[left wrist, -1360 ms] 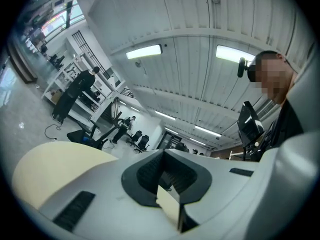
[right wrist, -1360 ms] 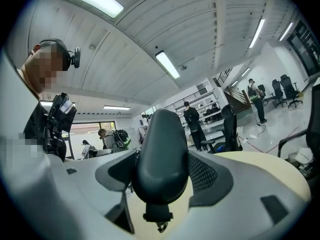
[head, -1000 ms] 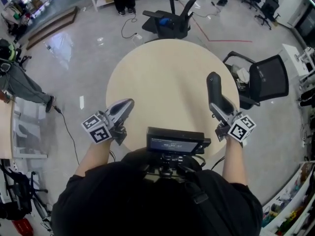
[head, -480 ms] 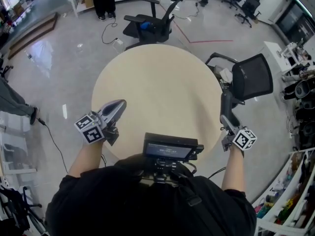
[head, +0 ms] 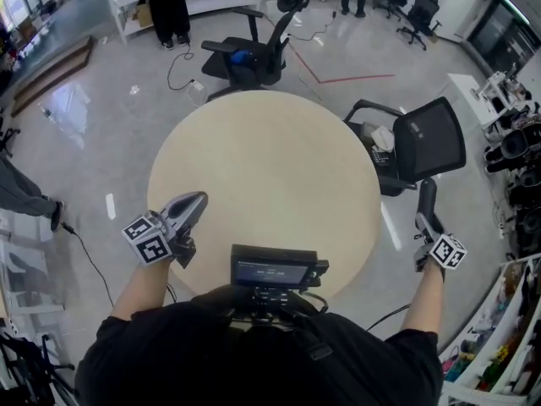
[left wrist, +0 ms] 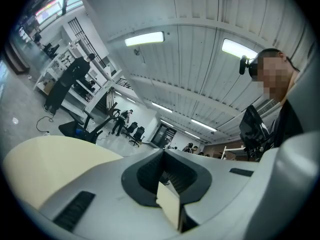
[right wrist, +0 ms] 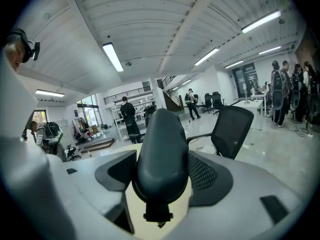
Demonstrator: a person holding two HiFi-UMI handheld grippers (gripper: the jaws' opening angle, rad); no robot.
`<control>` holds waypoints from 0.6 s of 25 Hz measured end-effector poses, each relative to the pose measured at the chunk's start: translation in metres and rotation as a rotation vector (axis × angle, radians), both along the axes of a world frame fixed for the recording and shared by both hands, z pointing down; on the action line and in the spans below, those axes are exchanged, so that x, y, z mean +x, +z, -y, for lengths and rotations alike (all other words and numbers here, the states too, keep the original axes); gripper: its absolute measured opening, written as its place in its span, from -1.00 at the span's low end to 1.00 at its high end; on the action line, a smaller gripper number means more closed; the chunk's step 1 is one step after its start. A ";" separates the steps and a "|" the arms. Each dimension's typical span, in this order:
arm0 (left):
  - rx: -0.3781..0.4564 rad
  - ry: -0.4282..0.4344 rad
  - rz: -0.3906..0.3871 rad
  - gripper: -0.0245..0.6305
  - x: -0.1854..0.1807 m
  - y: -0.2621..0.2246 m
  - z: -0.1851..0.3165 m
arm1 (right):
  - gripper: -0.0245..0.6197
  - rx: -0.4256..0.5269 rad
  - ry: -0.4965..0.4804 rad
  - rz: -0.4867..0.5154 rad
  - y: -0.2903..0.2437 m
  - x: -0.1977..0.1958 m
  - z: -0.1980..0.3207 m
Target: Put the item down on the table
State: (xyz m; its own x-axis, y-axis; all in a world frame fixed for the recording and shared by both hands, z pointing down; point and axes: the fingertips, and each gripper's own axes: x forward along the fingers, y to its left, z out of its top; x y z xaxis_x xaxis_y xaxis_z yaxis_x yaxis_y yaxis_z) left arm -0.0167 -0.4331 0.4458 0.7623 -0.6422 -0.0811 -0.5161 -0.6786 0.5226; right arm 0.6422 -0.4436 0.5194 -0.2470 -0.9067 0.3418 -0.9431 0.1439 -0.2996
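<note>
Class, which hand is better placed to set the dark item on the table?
Right: the right gripper grips the dark item, though beyond the table edge; the left gripper is shut.

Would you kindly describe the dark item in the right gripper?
The dark item is a smooth, matte, dark grey elongated body with a rounded tip and a small black stub at its near end; it looks like plastic. The right gripper is shut on it, jaws wide on either side. It sticks out forward, off the right edge of the round table, over the floor.
</note>
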 end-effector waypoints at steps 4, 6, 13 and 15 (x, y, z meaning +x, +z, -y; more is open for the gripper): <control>-0.002 0.016 0.012 -0.92 0.013 0.001 0.007 | 0.09 0.018 0.015 -0.053 -0.020 0.035 0.026; -0.006 0.020 0.016 -0.92 0.016 0.002 0.014 | 0.09 0.029 0.026 -0.061 -0.032 0.049 0.048; -0.016 0.013 0.040 -0.92 0.014 0.008 0.033 | 0.09 0.038 -0.048 -0.163 -0.067 0.047 0.144; -0.017 0.007 0.050 -0.92 0.011 0.010 0.041 | 0.09 0.034 -0.066 -0.195 -0.074 0.041 0.168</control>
State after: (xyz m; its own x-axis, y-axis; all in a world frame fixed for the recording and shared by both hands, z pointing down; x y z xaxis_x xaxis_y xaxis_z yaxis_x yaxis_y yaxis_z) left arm -0.0054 -0.4740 0.4555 0.7699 -0.6374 -0.0324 -0.5366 -0.6740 0.5077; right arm 0.6831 -0.6120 0.4450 -0.2383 -0.9028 0.3580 -0.9710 0.2141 -0.1063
